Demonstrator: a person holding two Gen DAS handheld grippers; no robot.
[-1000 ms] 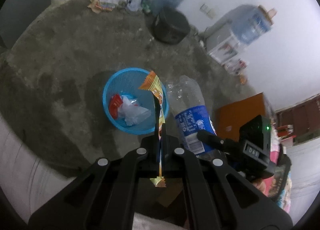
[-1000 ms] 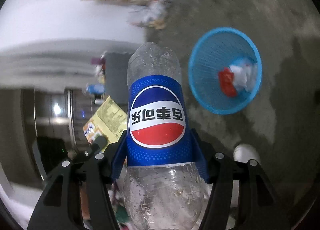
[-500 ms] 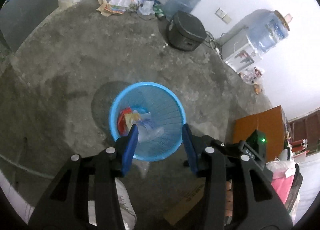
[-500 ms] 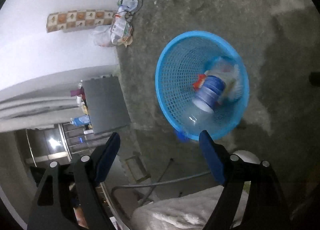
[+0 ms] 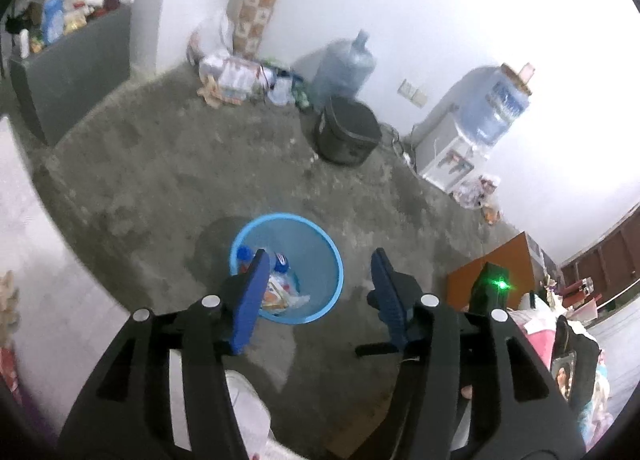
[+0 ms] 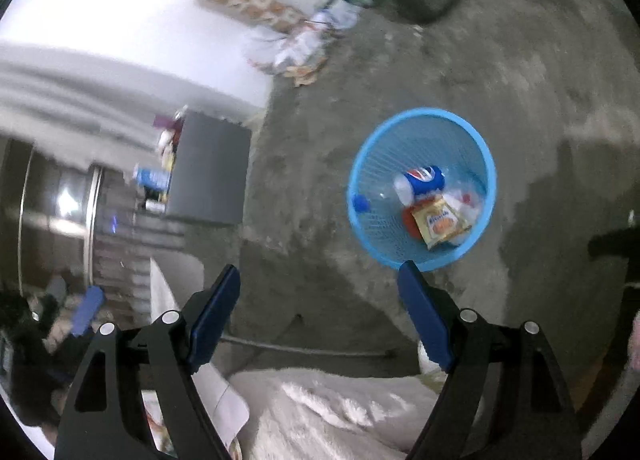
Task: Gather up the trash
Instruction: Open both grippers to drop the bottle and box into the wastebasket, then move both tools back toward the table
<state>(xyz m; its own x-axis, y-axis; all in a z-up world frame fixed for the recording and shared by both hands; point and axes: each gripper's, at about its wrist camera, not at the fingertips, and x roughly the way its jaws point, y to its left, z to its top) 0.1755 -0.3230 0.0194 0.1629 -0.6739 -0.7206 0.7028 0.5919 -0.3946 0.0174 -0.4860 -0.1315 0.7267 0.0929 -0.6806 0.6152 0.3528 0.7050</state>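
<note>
Fingers (image 5: 256,292) of both grippers, left just widened, stand released, empty, above the basket (image 6: 486,163); inside lie a blue-labelled bottle (image 6: 420,179) and a yellow wrapper (image 6: 438,221).

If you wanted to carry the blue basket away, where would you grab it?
Probably the blue basket by its rim, coming from above with one finger inside and one outside. It stands upright with its mouth open, and the rim is a thin edge. The trash lies low inside, so the top is free.

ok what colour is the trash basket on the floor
Light blue mesh basket, clearest in the right wrist view.
</note>
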